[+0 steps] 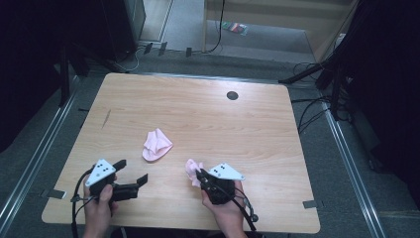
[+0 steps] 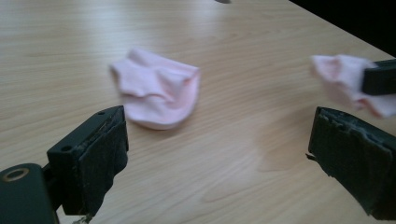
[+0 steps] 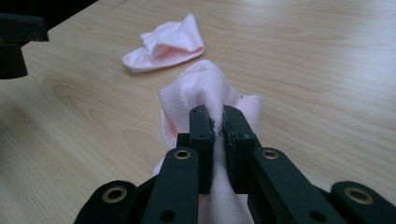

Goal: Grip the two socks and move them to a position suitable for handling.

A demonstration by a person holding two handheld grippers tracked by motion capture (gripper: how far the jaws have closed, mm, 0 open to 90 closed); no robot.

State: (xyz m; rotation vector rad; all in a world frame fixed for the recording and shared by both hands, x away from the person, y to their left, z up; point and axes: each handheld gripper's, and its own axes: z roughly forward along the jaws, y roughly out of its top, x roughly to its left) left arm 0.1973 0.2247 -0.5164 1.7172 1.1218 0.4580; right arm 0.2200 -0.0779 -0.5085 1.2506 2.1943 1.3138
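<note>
R gripper (image 3: 218,128) clamped on pink sock (image 3: 201,88); L gripper (image 2: 219,154) spread wide, empty. 2nd sock (image 2: 156,93) just ahead of L.

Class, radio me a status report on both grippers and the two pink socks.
Right gripper shut on pink sock. Left gripper open, holding nothing. Second sock loose mid-table. Nothing in the way between them.
</note>
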